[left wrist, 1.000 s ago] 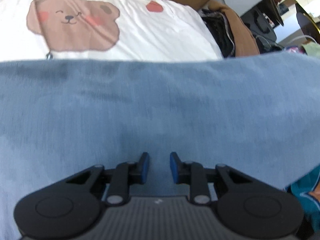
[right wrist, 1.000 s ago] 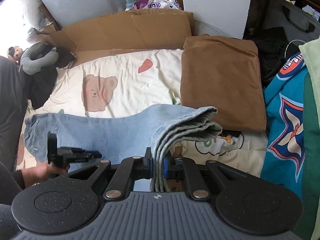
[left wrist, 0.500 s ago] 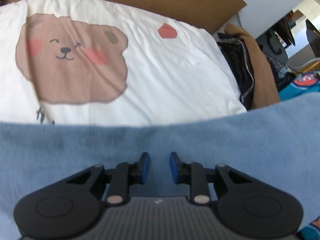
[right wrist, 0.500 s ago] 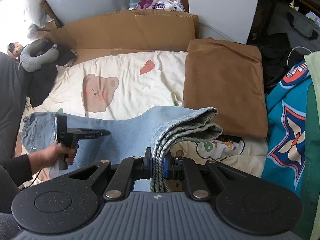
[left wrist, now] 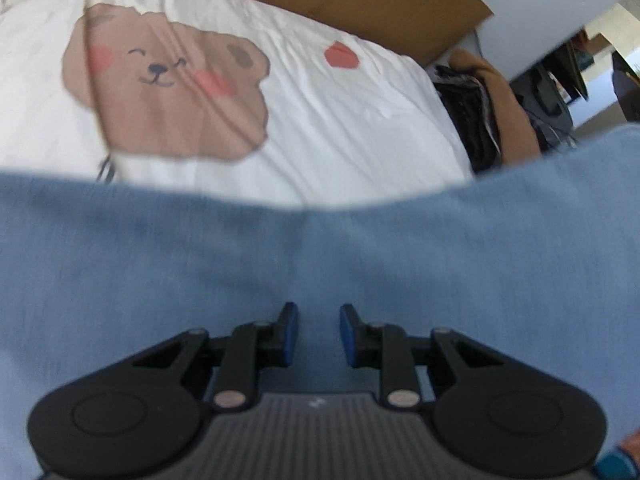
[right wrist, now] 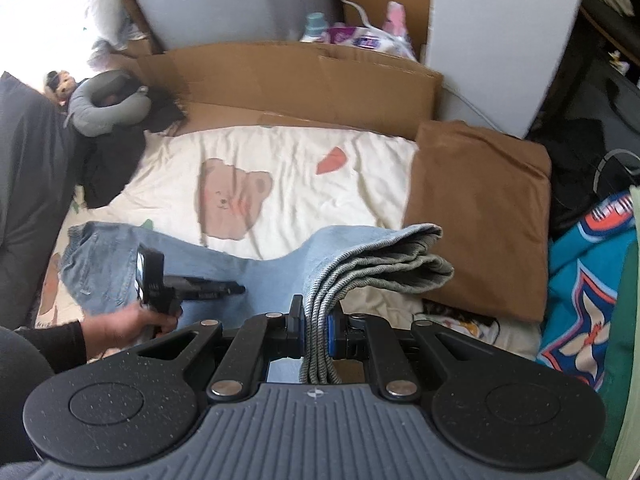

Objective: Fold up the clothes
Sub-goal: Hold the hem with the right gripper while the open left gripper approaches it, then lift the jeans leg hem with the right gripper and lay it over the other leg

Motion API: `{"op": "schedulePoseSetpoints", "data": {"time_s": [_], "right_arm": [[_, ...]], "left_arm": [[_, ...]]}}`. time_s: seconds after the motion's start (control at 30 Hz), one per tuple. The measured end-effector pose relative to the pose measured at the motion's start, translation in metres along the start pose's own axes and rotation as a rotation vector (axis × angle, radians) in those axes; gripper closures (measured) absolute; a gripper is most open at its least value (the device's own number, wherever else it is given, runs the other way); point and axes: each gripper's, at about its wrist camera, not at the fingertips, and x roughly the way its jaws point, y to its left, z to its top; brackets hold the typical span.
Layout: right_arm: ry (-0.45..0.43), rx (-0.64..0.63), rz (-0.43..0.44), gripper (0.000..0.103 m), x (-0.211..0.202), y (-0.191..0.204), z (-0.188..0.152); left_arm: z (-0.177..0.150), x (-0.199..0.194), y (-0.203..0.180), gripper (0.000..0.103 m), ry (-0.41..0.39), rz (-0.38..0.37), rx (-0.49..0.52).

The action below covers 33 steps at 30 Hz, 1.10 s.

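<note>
Cream bear-print bedding (right wrist: 288, 168) lies ahead of your right gripper (right wrist: 316, 326), which is clamped on the stacked hem layers of the blue jeans (right wrist: 360, 252), while your left gripper (left wrist: 314, 334), parted and gripping nothing, hovers over, possibly touching, the denim stretched beneath it.

Ahead of my right tongs I note a bear-print sheet (right wrist: 280, 168). Cardboard (right wrist: 304, 80) stands beyond it; a folded brown cloth (right wrist: 480, 208) lies ahead-right, a grey neck pillow (right wrist: 108, 104) far left.
</note>
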Motion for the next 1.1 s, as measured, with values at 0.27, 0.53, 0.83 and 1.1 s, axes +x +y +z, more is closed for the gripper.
{"op": "schedulePoseSetpoints", "data": {"time_s": [0.27, 0.53, 0.83, 1.1], "right_arm": [[0.017, -0.102, 0.054, 0.094, -0.016, 0.046, 0.039], [0.066, -0.246, 0.104, 0.094, -0.019, 0.121, 0.074], [0.099, -0.435, 0.145, 0.094, -0.008, 0.217, 0.105], [0.127, -0.519, 0.217, 0.094, 0.012, 0.284, 0.122]], "left_arm": [[-0.07, -0.035, 0.012, 0.078, 0.046, -0.08, -0.076], [-0.114, -0.051, 0.024, 0.078, 0.083, -0.136, -0.147], [-0.148, -0.064, 0.032, 0.081, 0.11, -0.168, -0.146], [-0.158, -0.085, 0.049, 0.084, 0.134, -0.168, -0.107]]}}
